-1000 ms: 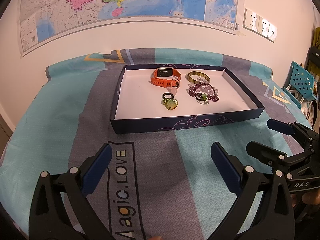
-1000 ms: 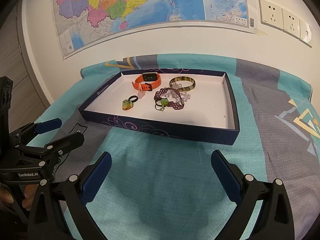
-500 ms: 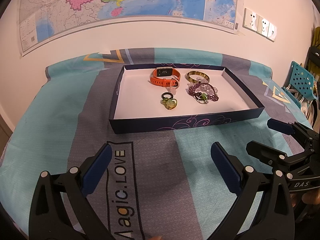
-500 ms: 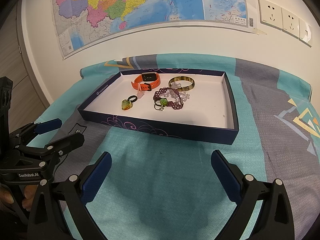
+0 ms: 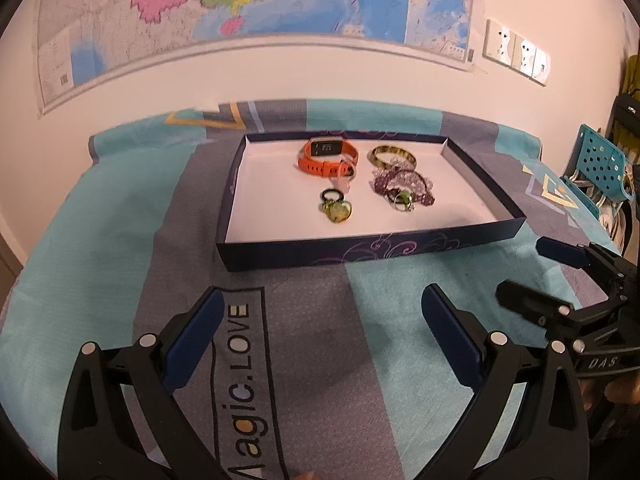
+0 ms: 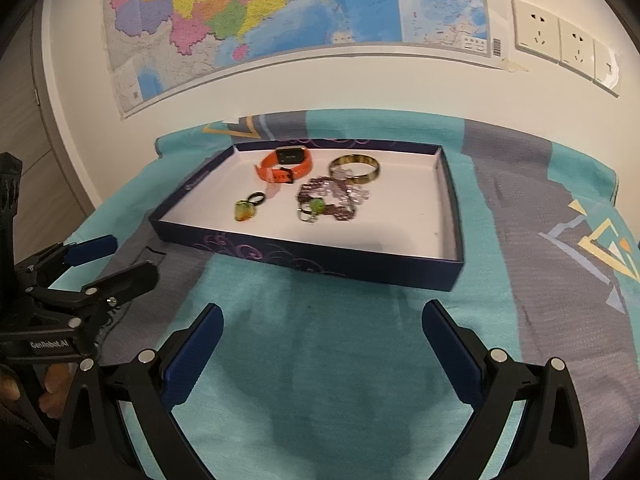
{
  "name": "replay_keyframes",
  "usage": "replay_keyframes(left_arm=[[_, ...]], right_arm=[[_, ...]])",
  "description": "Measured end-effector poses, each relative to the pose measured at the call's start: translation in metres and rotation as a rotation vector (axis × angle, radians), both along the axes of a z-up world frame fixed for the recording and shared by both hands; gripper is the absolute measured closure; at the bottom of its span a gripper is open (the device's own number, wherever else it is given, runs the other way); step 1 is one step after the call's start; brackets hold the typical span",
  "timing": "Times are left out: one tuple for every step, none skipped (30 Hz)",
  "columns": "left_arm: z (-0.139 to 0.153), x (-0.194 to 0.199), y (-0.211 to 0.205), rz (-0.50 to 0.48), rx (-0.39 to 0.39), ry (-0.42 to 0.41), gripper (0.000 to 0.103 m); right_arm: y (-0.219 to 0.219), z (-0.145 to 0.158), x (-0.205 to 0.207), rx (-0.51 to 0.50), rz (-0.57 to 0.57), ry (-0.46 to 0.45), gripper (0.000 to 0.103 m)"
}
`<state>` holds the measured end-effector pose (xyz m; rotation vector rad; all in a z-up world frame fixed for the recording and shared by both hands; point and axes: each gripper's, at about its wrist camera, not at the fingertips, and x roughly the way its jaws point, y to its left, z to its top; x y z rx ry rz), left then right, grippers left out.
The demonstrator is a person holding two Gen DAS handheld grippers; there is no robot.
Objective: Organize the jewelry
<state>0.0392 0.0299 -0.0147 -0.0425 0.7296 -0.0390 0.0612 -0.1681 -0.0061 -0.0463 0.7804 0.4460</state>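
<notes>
A dark blue tray [image 5: 372, 249] [image 6: 312, 259] with a white floor lies on the cloth-covered table. In it are an orange watch [image 5: 326, 158] [image 6: 285, 165], a gold bangle [image 5: 392, 157] [image 6: 355, 167], a purple bead bracelet [image 5: 404, 184] [image 6: 332, 200] with a green-stone ring [image 5: 402, 199] [image 6: 314, 209] on it, and a black ring with a green pendant [image 5: 335, 207] [image 6: 248, 208]. My left gripper [image 5: 320, 320] [image 6: 108, 258] is open and empty before the tray's near left side. My right gripper [image 6: 322, 328] [image 5: 528, 268] is open and empty before its near right side.
A teal and grey cloth [image 5: 120, 216] printed "Magic.LOVE" covers the table. A wall with a map [image 6: 280, 8] and sockets [image 6: 560, 48] stands right behind it. A teal perforated chair [image 5: 600, 164] is at the far right.
Both grippers have crept slightly forward and toward the tray; the tray sits a little lower in the right wrist view. Nothing in the tray has moved.
</notes>
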Motion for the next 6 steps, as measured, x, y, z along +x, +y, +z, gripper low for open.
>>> replay_keyframes(left_arm=[[-0.001, 0.001, 0.001, 0.004, -0.003, 0.008, 0.006], [-0.002, 0.002, 0.004, 0.011, -0.004, 0.013, 0.006], [-0.003, 0.003, 0.007, 0.016, -0.001, 0.018, 0.006], [-0.004, 0.003, 0.010, 0.021, 0.000, 0.022, 0.006], [-0.005, 0.003, 0.015, 0.028, -0.001, 0.026, 0.006], [-0.006, 0.004, 0.020, 0.034, -0.004, 0.030, 0.006]], right_arm=[[-0.004, -0.001, 0.002, -0.015, -0.004, 0.003, 0.007], [-0.009, -0.002, 0.005, -0.033, -0.010, 0.006, 0.007], [-0.015, -0.003, 0.008, -0.055, -0.019, 0.009, 0.007], [-0.024, -0.005, 0.014, -0.084, -0.027, 0.017, 0.007], [-0.034, -0.007, 0.020, -0.109, -0.039, 0.029, 0.007], [-0.044, -0.009, 0.026, -0.131, -0.062, 0.037, 0.007]])
